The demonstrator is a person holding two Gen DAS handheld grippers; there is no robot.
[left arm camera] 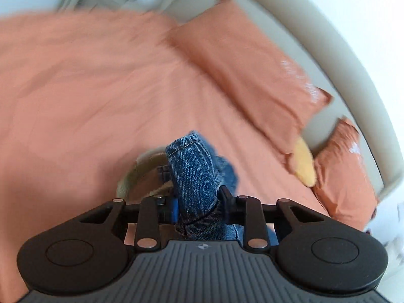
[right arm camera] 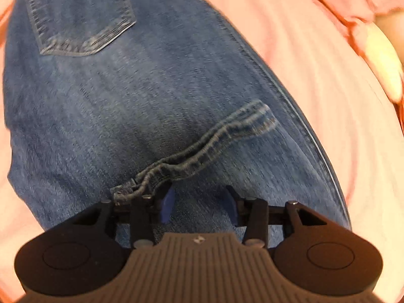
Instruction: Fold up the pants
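The pants are blue jeans. In the left wrist view my left gripper [left arm camera: 198,202] is shut on a bunched fold of the jeans [left arm camera: 193,171], held up above the salmon bedspread [left arm camera: 88,88]. In the right wrist view the jeans [right arm camera: 151,96] lie spread on the bed, back pocket [right arm camera: 80,15] at top left. My right gripper [right arm camera: 200,205] hovers low over the denim with its fingers apart; a hemmed edge [right arm camera: 202,146] runs from its left finger toward the right. Nothing sits between its pads.
Two salmon pillows [left arm camera: 252,60] [left arm camera: 346,176] lean against a pale grey headboard [left arm camera: 335,58] at the right, with a yellow item [left arm camera: 305,164] between them. The bedspread also shows in the right wrist view [right arm camera: 315,101].
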